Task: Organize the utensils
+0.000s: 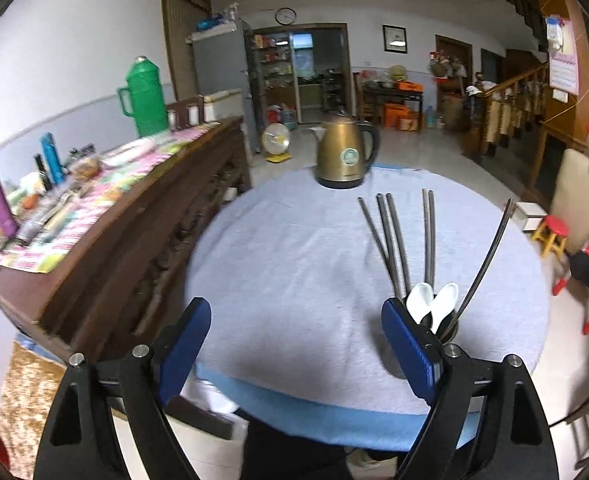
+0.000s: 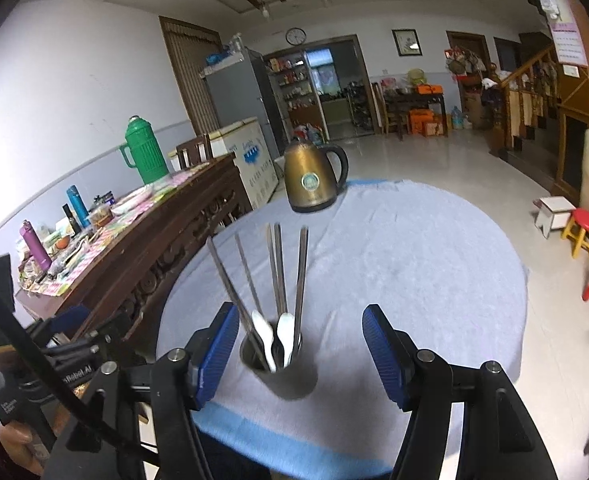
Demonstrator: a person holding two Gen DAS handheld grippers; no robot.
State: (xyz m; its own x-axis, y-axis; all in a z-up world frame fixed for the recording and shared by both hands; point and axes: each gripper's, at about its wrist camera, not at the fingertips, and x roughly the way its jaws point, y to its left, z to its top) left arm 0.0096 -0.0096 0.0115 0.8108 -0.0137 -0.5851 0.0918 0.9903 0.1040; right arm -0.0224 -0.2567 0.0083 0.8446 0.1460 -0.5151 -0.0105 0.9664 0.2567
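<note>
We see a round tabletop [image 1: 294, 240] covered with a pale blue cloth. In the left wrist view our left gripper [image 1: 296, 340] fills the bottom of the frame with its blue pads spread wide, holding nothing. Just behind its right pad, in the lower right, stands a metal cup [image 1: 450, 330] with chopsticks [image 1: 394, 240] fanning upward and 2 white spoons [image 1: 420, 300] resting inside. In the right wrist view our right gripper [image 2: 300, 344] is also spread apart and empty; the cup [image 2: 282, 376] sits at lower centre between its pads, closer to the left one, touching neither. A brass-coloured kettle [image 2: 310, 180] stands upright at the far edge of the tabletop, well apart from the cup. A green thermos [image 2: 144, 152] stands on a wooden sideboard [image 2: 154, 248] at the left.
</note>
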